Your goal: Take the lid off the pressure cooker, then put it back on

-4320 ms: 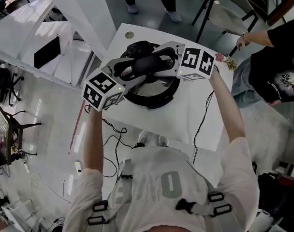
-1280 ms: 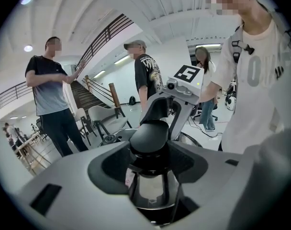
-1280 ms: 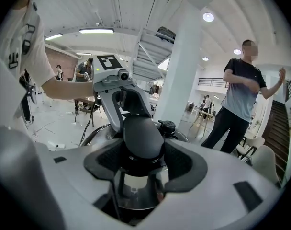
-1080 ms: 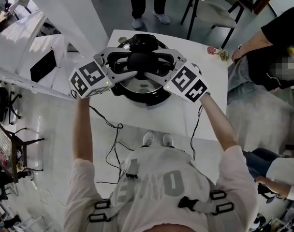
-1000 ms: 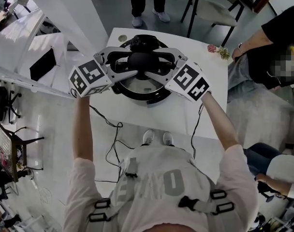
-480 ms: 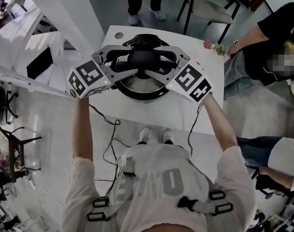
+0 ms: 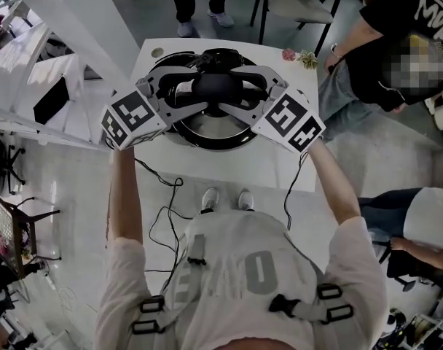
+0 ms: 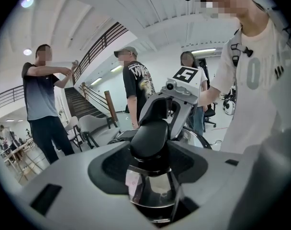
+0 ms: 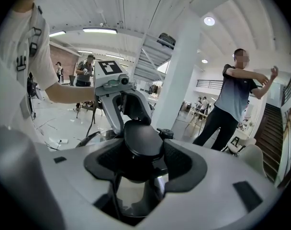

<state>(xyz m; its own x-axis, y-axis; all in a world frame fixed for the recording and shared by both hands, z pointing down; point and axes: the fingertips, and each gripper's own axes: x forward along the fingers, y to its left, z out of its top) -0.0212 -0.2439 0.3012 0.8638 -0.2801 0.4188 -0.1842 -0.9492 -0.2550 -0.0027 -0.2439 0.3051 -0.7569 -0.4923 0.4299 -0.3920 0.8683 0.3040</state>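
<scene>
left tongs [image 8: 151, 152] and right tongs [image 9: 143, 150] each pinch the black knob [image 7: 218, 84] of the lid [image 7: 207, 119] from opposite sides, over the pressure cooker [image 7: 205, 140] at the far edge of the worktop [image 7: 280, 168]. seconds ago my pair lay slantwise to that edge and now it runs square (so the lid has turned, i judge). i cannot tell whether it has left the rim.
</scene>
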